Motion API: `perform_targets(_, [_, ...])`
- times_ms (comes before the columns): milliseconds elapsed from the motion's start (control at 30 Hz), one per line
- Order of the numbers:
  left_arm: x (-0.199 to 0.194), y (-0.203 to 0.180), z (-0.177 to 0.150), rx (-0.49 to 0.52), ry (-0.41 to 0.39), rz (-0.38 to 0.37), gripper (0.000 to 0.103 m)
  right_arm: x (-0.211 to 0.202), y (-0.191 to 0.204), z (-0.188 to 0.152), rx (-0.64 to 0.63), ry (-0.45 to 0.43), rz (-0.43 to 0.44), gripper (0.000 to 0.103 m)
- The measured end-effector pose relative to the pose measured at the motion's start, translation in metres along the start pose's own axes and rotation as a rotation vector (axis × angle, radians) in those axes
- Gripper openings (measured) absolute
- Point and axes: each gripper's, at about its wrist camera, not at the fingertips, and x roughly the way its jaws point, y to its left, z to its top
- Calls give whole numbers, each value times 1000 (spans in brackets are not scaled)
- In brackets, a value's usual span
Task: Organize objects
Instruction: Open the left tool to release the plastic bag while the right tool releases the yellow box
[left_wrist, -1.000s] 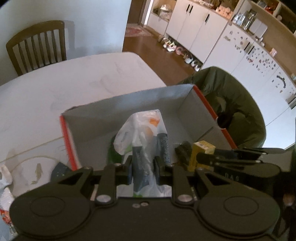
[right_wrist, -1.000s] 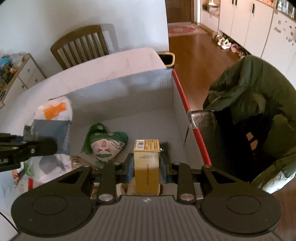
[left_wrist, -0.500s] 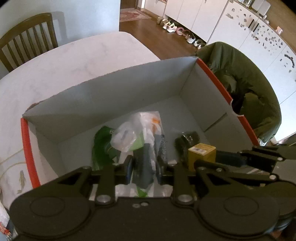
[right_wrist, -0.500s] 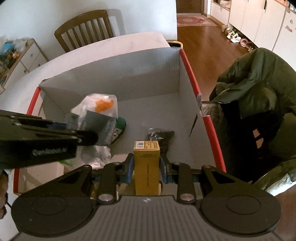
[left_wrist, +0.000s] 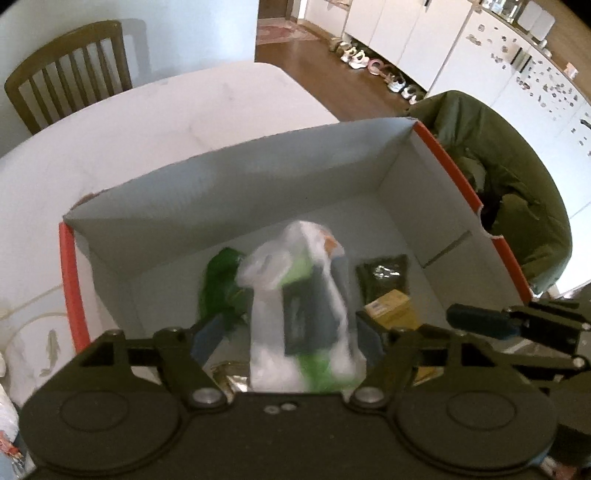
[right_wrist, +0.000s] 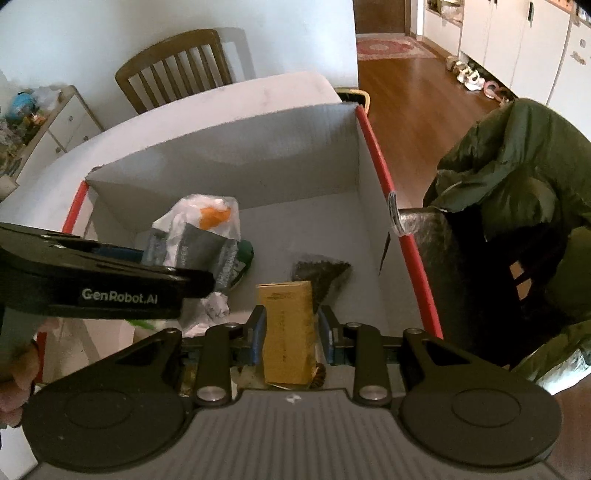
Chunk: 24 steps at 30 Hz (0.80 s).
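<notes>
Left gripper: over the near part of the open box; jaws spread wide, blue pads well apart from the bag on either side.
Plastic bag: white and translucent, with a dark label, green and orange patches; blurred; stands between the left jaws, touching neither pad as far as can be told; inside the box; whether resting on the floor or mid-air, cannot tell.
Right gripper: over the near right part of the box; jaws parted, a narrow gap showing between each blue pad and the carton.
Yellow carton: between the right jaws, long side running away from the camera; lower end hidden behind the gripper body; contact with the pads not clear.
Box: white cardboard with red rim edges, open-topped, sits on the white worktop.
Green toy: on the box floor, left of and behind the bag, partly hidden by it.
Dark packet: on the box floor just beyond the carton.
Gold wrapper: crinkled, at the near edge under the left gripper.
Surroundings: wooden chair beyond the worktop; green jacket on a chair to the right of the box.
</notes>
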Motion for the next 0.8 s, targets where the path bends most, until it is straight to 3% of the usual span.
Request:
perform_targets(100, [-10,3,-4,-15,-24,-20,75,-6,-1,-3,0,-4,16,32])
perform_targets(233, [-22,9,-11,-28,-54,-32,75,-16,-2,-8,2,-36,24,48])
perform_targets(667, [-81,31,-37,-55,-193,-76,77,-56,14,-16,4,-117,38,52])
perform_targets(800, [-100,43,-50,-60,-232,-82,79,-70,24,-21,4,-151,42,59])
